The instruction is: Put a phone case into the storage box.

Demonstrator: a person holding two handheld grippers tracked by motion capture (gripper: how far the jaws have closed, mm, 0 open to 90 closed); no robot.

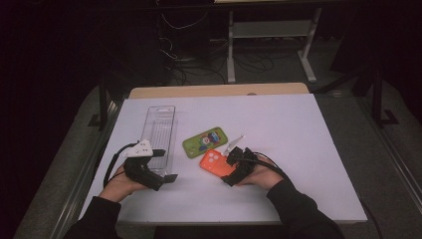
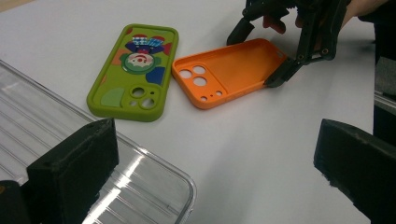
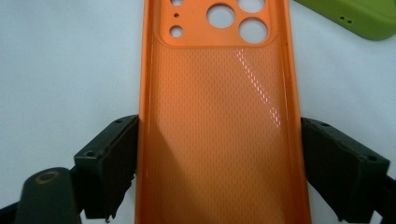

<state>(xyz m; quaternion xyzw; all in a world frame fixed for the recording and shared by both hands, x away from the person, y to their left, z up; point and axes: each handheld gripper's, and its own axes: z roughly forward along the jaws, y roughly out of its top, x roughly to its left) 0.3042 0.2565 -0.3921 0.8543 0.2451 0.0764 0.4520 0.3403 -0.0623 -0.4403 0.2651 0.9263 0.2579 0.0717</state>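
Observation:
An orange phone case point(image 1: 216, 163) lies inner side up on the white table point(image 1: 298, 149), camera holes toward the left. My right gripper point(image 1: 227, 167) straddles its near end across the width. In the right gripper view both pads sit flush against the long sides of the case point(image 3: 219, 116). From the left gripper view the right gripper point(image 2: 256, 57) shows one jaw on each side of the orange case point(image 2: 229, 70). Beside it lies a green phone case point(image 1: 205, 141) with a colourful picture. My left gripper point(image 1: 166, 165) stands open over the near corner of a clear plastic tray point(image 1: 160, 129).
The clear tray point(image 2: 140, 186) runs lengthwise at the table's left. A small white piece point(image 1: 238, 141) lies just beyond the right gripper. A wooden edge point(image 1: 219, 90) borders the far side, with a dark floor, cables and a white frame behind.

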